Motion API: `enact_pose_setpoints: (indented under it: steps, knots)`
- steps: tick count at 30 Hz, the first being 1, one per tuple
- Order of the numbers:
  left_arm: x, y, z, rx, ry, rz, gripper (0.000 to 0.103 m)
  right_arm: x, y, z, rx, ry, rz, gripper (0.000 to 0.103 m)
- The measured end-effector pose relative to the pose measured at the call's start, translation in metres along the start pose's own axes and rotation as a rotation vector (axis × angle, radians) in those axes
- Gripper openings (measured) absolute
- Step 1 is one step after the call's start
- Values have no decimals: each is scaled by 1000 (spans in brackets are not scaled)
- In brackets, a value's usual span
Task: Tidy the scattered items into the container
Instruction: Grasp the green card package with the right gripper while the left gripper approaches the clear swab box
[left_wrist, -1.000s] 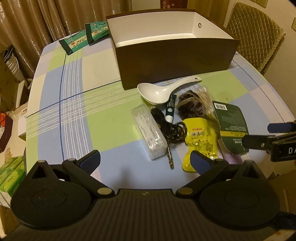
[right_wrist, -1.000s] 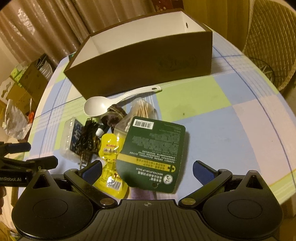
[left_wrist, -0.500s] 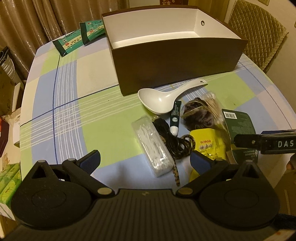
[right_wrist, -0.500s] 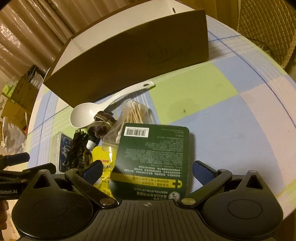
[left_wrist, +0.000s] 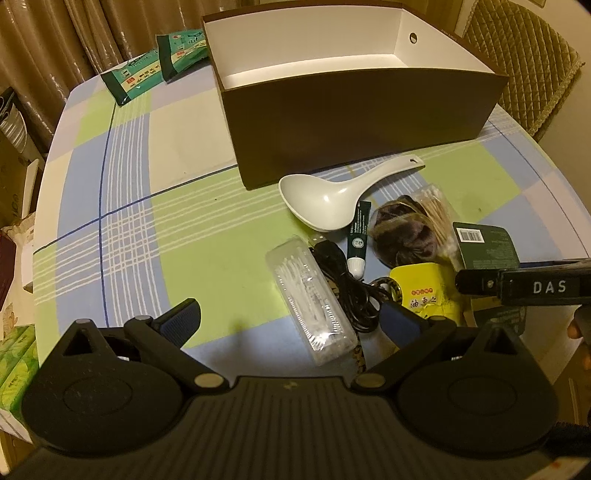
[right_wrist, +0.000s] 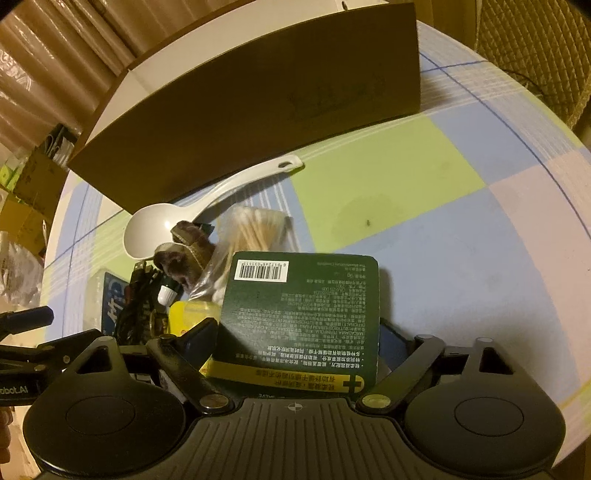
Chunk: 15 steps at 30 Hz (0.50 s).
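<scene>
Fingers astride green card

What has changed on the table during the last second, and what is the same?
The right gripper moved forward and down until its open fingers straddle the green card; no grasp is visible yet. The left gripper came closer to the pile, still open. The spoon, box and other items stayed put.

Bare tablecloth lies left of the clutter (spoon foremost), brown box walling the far side.
</scene>
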<state>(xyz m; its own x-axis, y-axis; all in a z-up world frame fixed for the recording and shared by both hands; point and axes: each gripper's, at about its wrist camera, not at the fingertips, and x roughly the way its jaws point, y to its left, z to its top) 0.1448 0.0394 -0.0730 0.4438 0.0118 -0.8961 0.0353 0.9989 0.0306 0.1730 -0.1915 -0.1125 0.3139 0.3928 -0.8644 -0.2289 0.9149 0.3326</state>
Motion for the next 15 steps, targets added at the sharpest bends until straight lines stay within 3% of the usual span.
enact_pose_setpoints:
  steps: [15]
  knots:
    - [10, -2, 11, -8, -3, -21, 98, -42, -32, 14, 51, -83, 1, 86]
